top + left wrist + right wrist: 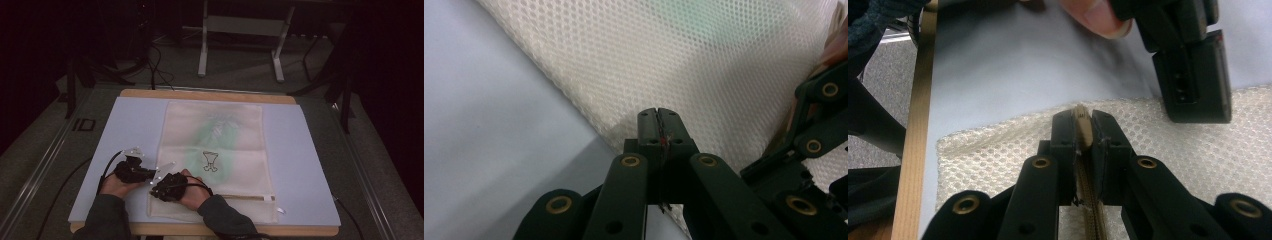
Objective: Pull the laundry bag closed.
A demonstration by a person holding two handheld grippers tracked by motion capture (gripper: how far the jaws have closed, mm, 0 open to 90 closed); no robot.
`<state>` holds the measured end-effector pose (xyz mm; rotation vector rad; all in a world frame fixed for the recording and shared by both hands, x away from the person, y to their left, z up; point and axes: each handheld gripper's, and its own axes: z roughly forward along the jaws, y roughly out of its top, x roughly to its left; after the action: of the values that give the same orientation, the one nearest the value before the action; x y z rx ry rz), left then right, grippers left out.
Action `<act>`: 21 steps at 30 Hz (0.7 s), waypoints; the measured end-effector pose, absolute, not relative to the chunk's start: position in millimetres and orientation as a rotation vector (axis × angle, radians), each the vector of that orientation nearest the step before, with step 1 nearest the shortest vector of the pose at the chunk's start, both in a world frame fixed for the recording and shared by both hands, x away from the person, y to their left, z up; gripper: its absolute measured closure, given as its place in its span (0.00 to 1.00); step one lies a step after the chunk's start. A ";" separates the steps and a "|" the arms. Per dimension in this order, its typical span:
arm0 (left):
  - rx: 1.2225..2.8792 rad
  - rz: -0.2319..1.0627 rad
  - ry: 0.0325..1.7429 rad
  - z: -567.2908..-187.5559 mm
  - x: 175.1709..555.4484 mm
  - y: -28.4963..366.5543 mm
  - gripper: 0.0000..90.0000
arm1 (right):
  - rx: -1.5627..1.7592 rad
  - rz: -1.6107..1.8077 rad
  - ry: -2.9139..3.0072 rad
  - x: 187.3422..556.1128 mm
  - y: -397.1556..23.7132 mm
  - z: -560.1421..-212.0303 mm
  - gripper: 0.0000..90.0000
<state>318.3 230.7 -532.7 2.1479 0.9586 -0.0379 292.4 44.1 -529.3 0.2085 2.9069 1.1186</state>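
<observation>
On the pale blue desk point(310, 165) a cream mesh laundry bag point(215, 145) lies flat, its zipper point(1088, 200) running along the near edge. At its near left corner the left tool point(150, 173) is closed tight on the mesh edge point(659, 117). Just beside it, the right tool point(156, 190) is clamped on the zipper tape point(1081, 125). The bag looks light, soft and floppy, so the stiffer seam or zipper band is probably the surest hold.

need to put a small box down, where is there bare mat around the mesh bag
Bare mat runs right of the mesh bag, and a wider patch lies at its far left. It is crowded at the bag's near-left corner, where the left gripper and right gripper sit shut on its edge.
</observation>
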 end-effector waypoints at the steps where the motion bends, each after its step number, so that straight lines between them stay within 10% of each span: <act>1: 2.153 -0.037 0.960 -532.6 317.6 230.6 0.99 | 0.206 1.118 2.906 292.4 44.0 -529.3 0.91; 21: 2.187 -0.057 0.950 -531.6 302.3 230.3 0.99 | 0.210 1.094 2.879 288.3 45.3 -529.4 0.91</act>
<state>302.3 230.3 -531.6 2.1875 0.9504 -0.0574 288.3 45.3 -529.4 0.2103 2.8792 1.0945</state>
